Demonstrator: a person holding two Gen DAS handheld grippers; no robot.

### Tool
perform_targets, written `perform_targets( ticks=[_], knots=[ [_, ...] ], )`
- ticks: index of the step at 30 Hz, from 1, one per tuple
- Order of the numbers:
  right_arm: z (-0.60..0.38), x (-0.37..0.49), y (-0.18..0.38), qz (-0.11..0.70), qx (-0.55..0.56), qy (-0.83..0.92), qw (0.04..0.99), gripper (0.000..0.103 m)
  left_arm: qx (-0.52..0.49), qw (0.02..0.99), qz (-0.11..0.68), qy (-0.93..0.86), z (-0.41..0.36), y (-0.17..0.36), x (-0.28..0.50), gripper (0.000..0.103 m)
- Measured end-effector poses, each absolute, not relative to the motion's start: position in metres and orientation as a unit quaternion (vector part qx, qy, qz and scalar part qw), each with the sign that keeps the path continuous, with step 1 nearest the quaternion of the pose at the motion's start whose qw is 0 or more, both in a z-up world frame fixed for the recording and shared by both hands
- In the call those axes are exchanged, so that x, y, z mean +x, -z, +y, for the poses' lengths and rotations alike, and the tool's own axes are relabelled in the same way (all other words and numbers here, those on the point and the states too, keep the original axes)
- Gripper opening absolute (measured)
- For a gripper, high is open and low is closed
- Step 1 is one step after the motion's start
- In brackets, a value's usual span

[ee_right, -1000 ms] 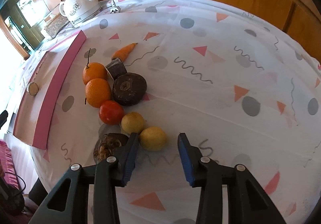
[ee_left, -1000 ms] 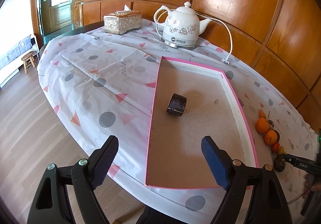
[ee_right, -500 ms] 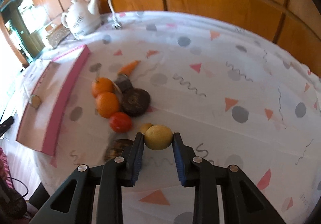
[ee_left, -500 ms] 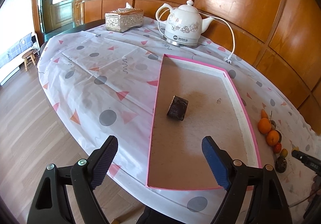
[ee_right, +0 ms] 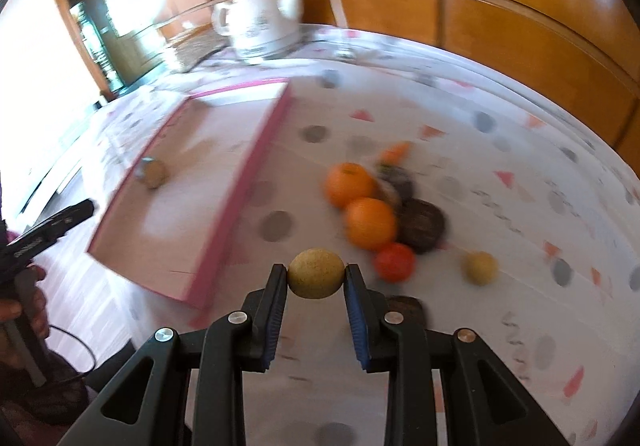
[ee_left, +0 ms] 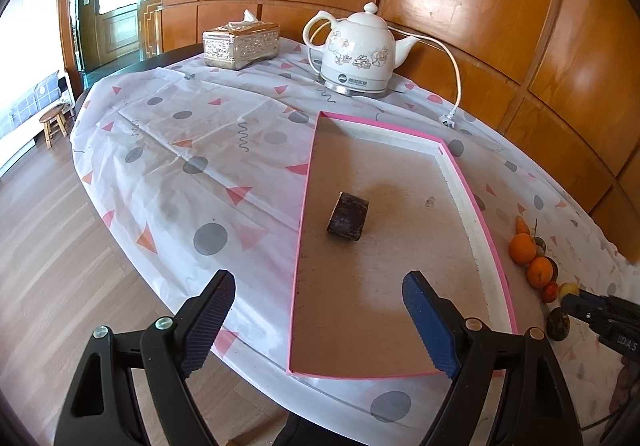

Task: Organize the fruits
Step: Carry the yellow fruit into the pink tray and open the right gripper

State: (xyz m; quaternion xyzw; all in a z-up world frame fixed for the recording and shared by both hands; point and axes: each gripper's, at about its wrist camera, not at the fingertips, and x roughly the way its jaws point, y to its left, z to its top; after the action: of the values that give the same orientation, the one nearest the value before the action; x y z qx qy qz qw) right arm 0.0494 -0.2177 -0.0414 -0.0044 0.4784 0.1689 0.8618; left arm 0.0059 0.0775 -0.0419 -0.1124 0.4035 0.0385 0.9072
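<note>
My right gripper [ee_right: 316, 280] is shut on a small yellow fruit [ee_right: 316, 273] and holds it above the tablecloth, just right of the pink-rimmed tray [ee_right: 256, 170]. Two oranges [ee_right: 370, 222], a red tomato [ee_right: 394, 261], a second yellow fruit [ee_right: 479, 267], a dark round fruit [ee_right: 422, 224] and a carrot [ee_right: 396, 150] lie in a cluster beyond it. My left gripper [ee_left: 316, 310] hangs open over the tray's [ee_left: 464, 182] near end with nothing between its fingers. A dark brown piece [ee_left: 348, 220] rests inside the tray.
A white kettle [ee_left: 356, 50] with its cord and plug [ee_left: 446, 120] stands behind the tray, a silver tissue box [ee_left: 240, 44] to its left. The round table's edge drops to wooden floor at left. The right wrist view is motion-blurred.
The right gripper closed on the yellow fruit, lifted it off the cloth and carried it left towards the tray. The left gripper stayed put and open.
</note>
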Motion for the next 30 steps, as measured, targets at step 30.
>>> perform_targets(
  ticks=[30],
  knots=[
    [-0.086, 0.108, 0.053, 0.493, -0.033, -0.255, 0.831, 0.03, -0.107, 0.912, 0.396, -0.029, 0.079, 0.045, 0.007, 0.086]
  ],
)
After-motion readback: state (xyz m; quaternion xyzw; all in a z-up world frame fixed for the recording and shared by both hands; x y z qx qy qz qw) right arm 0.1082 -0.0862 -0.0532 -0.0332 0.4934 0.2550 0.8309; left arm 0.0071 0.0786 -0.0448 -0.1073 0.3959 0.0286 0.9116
